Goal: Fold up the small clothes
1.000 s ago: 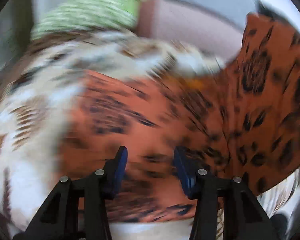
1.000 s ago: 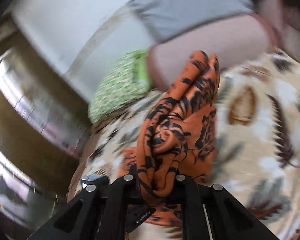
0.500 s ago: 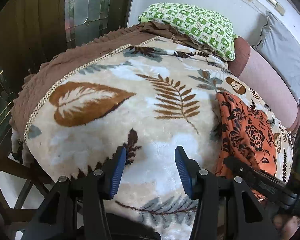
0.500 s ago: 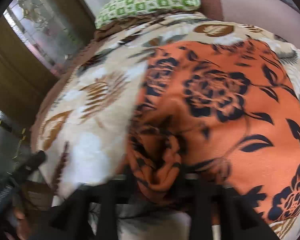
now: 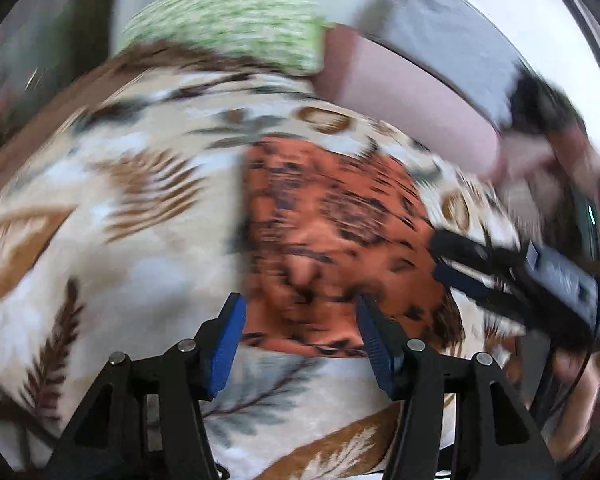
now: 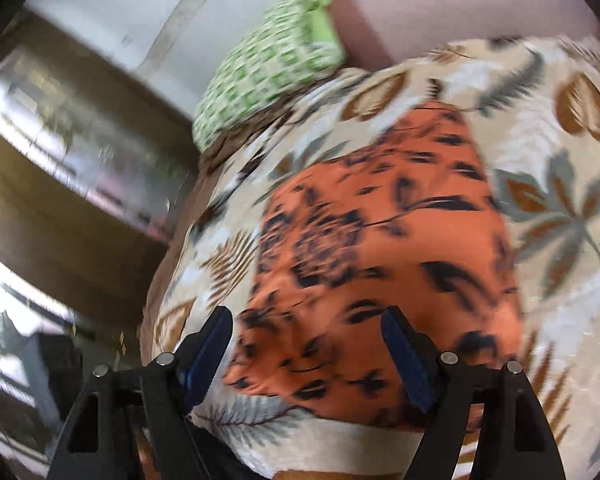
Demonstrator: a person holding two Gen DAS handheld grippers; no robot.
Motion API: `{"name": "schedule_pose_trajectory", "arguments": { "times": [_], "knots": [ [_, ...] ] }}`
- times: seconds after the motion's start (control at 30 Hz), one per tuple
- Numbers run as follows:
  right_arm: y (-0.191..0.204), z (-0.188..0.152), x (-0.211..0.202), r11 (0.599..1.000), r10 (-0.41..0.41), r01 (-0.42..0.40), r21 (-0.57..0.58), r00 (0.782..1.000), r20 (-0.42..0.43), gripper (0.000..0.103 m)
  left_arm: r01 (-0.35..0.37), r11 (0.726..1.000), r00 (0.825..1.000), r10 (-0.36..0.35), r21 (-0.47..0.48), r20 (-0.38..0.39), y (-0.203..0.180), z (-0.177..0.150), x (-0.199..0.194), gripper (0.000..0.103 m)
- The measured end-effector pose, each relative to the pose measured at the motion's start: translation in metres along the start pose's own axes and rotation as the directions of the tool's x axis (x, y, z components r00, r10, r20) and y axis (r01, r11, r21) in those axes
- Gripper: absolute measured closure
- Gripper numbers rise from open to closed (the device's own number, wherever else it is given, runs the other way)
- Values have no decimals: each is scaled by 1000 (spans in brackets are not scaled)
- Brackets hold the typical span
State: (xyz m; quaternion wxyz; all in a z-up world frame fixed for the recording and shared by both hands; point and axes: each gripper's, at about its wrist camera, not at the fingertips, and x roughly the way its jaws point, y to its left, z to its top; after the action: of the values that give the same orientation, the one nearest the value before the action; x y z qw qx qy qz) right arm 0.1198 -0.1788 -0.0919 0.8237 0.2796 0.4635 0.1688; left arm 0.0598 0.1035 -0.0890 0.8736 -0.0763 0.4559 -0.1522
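Orange black-floral garment [image 6: 384,256] lies flat, folded, on leaf-print blanket [image 6: 560,184]; left gripper [image 5: 300,320] and right gripper [image 6: 308,336] both spread, empty.

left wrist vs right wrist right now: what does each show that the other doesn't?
Only the left wrist view shows the right gripper, coming in from the right over the cloth's edge, and a grey cushion behind the bed.

Only the right wrist view shows the wooden, glass-panelled furniture to the left of the bed.

Both show the orange floral cloth lying on the leaf-print blanket, the green checked pillow, the pinkish headboard pad, and that view's own jaws open and empty; the left gripper sits at the cloth's near edge.
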Motion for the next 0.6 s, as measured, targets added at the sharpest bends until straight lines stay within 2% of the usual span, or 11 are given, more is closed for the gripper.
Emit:
{"name": "schedule_pose_trajectory", "arguments": {
  "times": [0.07,0.1,0.17,0.2,0.23,0.3,0.37,0.43,0.5,0.57,0.6],
  "knots": [
    [-15,-1,-3,998,38,-38,46,999,2,24,-70,993,998,70,91,3,-19,-1,14,45],
    [-17,0,-5,997,52,-52,51,999,-1,24,-159,980,987,161,120,-8,-19,-1,30,45],
    [-23,-2,-4,996,68,-68,51,998,-14,24,-246,969,964,247,13,-95,10,-2,53,46],
    [-26,-3,-4,996,76,-74,53,997,-21,24,-209,967,972,190,-144,-140,40,-6,57,44],
    [-30,-5,-4,994,90,-89,57,995,-30,24,-147,943,983,105,-298,-153,65,-13,54,40],
    [-42,-9,4,993,99,-96,74,994,-46,24,-88,918,989,35,-386,-142,80,-19,49,40],
    [-53,-11,8,987,124,-118,110,991,-50,24,-101,932,986,47,-348,-162,75,-19,47,39],
    [-61,-12,8,980,148,-139,146,988,-53,24,-89,925,984,23,-370,-178,72,-15,41,40],
    [-61,-10,4,978,163,-155,142,985,-48,24,-43,919,992,-9,-392,-129,70,-7,27,40],
    [-63,-10,4,978,165,-156,135,984,-60,24,-49,939,997,26,-340,-70,63,0,18,39],
    [-68,-11,9,977,168,-155,147,983,-76,24,-118,952,992,100,-283,-80,59,3,22,39]
  ]
}}
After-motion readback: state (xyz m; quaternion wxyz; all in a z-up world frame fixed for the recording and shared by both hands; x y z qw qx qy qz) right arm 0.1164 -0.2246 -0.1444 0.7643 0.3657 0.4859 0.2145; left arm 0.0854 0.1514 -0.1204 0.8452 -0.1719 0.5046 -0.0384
